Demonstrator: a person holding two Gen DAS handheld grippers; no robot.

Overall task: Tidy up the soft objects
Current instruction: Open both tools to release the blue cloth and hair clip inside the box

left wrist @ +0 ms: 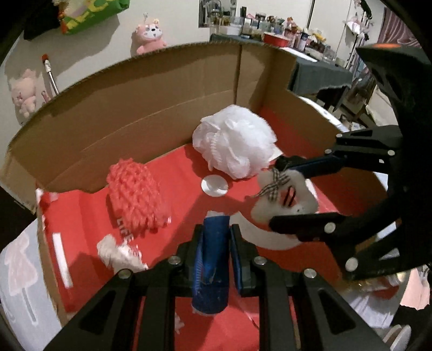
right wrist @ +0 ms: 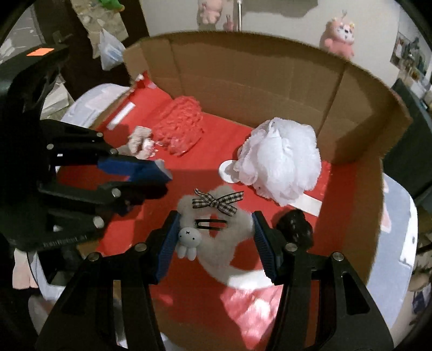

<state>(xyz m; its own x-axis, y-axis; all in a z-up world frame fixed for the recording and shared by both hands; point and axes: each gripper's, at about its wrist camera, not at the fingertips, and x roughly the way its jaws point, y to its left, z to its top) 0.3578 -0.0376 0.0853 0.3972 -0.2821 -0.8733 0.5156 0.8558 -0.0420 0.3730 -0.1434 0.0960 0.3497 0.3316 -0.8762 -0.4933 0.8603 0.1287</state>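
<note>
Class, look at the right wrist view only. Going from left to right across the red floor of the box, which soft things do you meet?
Coral knitted piece → fluffy white headband with checked bow, between the right gripper fingers → white bath pouf.

Pale wall [left wrist: 172,24] with pink plush toys [left wrist: 149,37]; cluttered table [left wrist: 318,67].

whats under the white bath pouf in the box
The white bath pouf rests on the box's red floor and overlaps a round white disc. Only the disc's edge shows; anything else beneath is hidden.
</note>
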